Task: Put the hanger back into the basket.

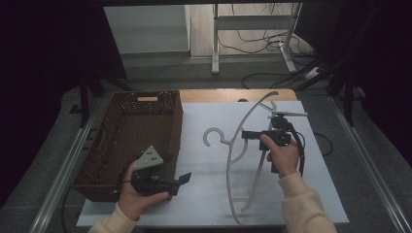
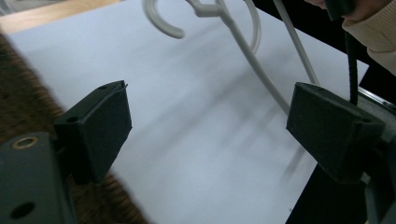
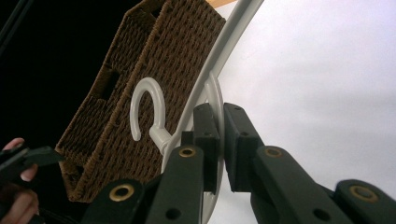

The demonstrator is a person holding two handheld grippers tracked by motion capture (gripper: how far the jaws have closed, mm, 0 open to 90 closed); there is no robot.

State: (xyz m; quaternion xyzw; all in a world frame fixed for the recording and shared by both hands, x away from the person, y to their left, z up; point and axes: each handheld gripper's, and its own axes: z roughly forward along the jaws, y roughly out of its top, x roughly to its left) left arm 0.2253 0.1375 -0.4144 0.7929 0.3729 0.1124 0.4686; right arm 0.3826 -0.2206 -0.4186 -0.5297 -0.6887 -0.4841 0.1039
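The white plastic clothes hanger (image 1: 243,145) sits over the white sheet (image 1: 204,194) on the table, lifted at its upper end, its open hook (image 1: 212,137) pointing toward the woven brown basket (image 1: 128,141) on the left. The right gripper (image 1: 248,134) pinches the hanger's thin inner loop just behind the hook. The right gripper view shows what the high view cannot: the two black pads (image 3: 205,140) pressed nearly together with the smooth white loop (image 3: 215,100) squeezed between them, the rounded hook (image 3: 147,109) and the basket's coarse weave (image 3: 154,60) behind. The left gripper (image 1: 183,178) hangs near the basket's front right corner (held in the person's hand), its jaws spread wide with nothing between them. In the left gripper view the hanger's curved arm (image 2: 257,65) and hook (image 2: 161,21) lie beyond the pads (image 2: 100,126), apart from them.
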